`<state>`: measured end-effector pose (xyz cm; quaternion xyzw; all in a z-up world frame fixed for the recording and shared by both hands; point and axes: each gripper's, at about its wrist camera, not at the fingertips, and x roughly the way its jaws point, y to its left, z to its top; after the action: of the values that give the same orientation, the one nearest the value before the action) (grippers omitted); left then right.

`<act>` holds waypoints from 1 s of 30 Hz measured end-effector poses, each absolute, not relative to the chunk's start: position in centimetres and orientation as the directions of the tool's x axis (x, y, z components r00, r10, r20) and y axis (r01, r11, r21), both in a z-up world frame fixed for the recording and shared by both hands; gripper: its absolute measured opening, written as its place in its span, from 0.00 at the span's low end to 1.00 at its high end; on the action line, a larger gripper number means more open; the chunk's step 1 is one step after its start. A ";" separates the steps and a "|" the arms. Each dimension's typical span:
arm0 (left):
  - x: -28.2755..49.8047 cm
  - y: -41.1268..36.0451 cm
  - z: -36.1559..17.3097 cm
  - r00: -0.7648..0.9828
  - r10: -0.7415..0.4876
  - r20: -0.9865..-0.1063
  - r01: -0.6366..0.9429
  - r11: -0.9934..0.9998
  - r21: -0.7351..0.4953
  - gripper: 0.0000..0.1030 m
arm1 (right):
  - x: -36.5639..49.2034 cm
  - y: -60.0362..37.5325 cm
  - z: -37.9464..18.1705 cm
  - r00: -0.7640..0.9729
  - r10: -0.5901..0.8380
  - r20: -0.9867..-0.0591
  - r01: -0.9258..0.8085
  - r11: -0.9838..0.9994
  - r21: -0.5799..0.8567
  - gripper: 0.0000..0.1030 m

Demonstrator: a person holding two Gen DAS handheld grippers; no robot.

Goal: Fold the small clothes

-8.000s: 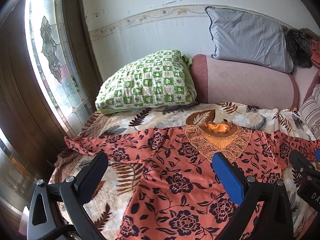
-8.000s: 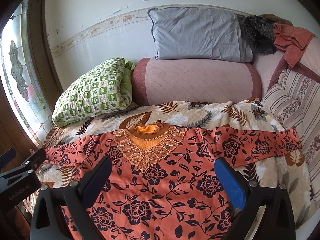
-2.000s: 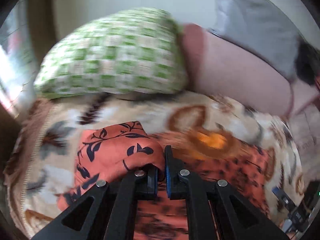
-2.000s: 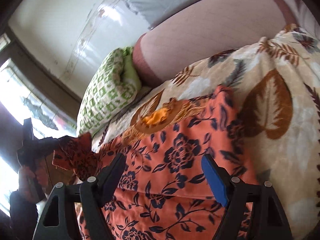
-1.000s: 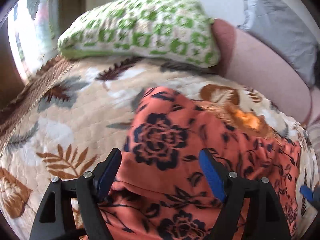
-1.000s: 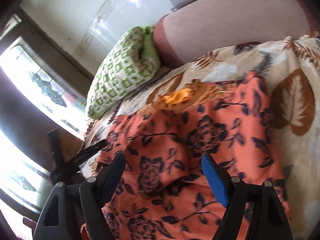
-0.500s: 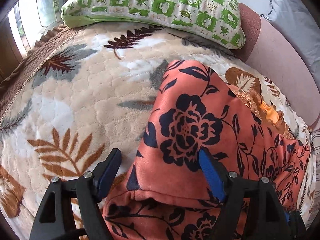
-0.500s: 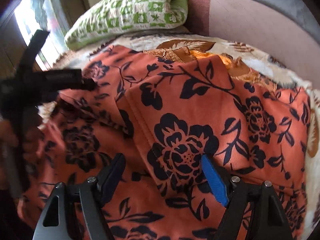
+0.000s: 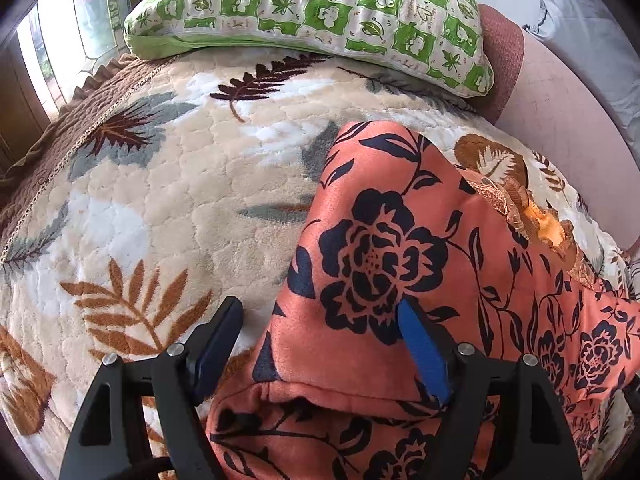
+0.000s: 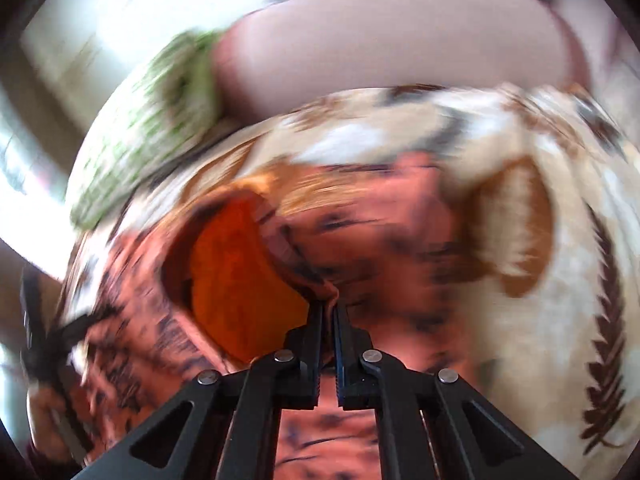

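1. The orange floral garment (image 9: 400,248) lies on the leaf-patterned blanket (image 9: 160,208) of a bed, below the green checked pillow (image 9: 320,12). Its side is already folded over toward the middle.
2. The left gripper (image 9: 320,336) hangs over the folded edge with its fingers wide apart. The cloth lies between them, but the pads do not press on it.
3. The right gripper (image 10: 329,312) has its fingers together, clamped on a pinch of the garment's edge, close to the open neck where the orange lining shows.
4. The fabric looks soft, thin and light, so I judge that it will sag and slide when lifted. It is better to take it at a hem or a corner, through both layers.
5. The left wrist view is sharp and shows the fold line and the embroidered collar (image 9: 516,208). The right wrist view is strongly blurred, yet only it shows the pinch itself, and at its left edge a dark shape that may be the other gripper; I cannot tell.
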<state>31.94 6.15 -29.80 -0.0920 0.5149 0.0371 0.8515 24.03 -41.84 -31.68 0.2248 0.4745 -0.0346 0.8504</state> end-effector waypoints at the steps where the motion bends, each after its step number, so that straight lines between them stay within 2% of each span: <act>1: 32.0 6.0 -29.8 0.469 -0.023 -0.883 -0.155 0.982 -0.108 0.78 | 23.7 -43.2 -32.2 0.544 0.150 -0.826 0.309 0.879 0.363 0.05; 3: 32.0 5.8 -29.7 0.471 -0.007 -0.882 -0.152 0.984 -0.090 0.78 | 22.2 -46.2 -33.5 0.538 0.152 -0.829 0.391 0.826 0.405 0.09; 7: 32.0 5.7 -29.5 0.478 0.009 -0.879 -0.156 0.985 -0.075 0.78 | 19.7 -49.7 -34.9 0.528 0.184 -0.829 0.483 0.738 0.471 0.09; 10: 31.8 5.7 -29.0 0.494 0.037 -0.869 -0.167 0.985 -0.053 0.78 | 19.1 -49.0 -33.3 0.606 0.272 -0.747 0.389 0.718 0.577 0.10; 14: 31.6 6.6 -27.9 0.536 0.051 -0.843 -0.202 0.977 -0.070 0.78 | 20.6 -45.2 -29.3 0.668 0.329 -0.668 0.218 0.771 0.598 0.10; 17: 31.6 6.7 -27.2 0.566 0.054 -0.823 -0.190 0.979 -0.067 0.78 | 23.6 -41.7 -28.6 0.605 0.327 -0.726 0.187 0.828 0.529 0.11; 20: 32.1 6.4 -28.3 0.522 0.120 -0.845 -0.187 0.982 0.024 0.78 | 26.4 -39.6 -30.2 0.527 0.231 -0.818 0.235 0.886 0.401 0.11; 22: 32.5 6.7 -29.4 0.481 0.112 -0.870 -0.169 0.985 0.033 0.78 | 27.5 -39.0 -32.2 0.453 0.161 -0.877 0.280 0.908 0.311 0.10; 27: 32.4 7.4 -28.7 0.486 0.095 -0.869 -0.180 0.984 0.007 0.78 | 27.7 -38.6 -31.0 0.452 0.130 -0.882 0.268 0.924 0.274 0.09; 30: 32.1 7.2 -27.8 0.517 0.076 -0.853 -0.168 0.986 -0.014 0.78 | 26.7 -37.8 -29.5 0.490 0.199 -0.849 0.216 0.916 0.339 0.11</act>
<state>32.10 7.22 -27.82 -0.0472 0.4863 0.0702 0.8697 26.66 -37.82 -29.49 0.2055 0.5050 -0.0051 0.8383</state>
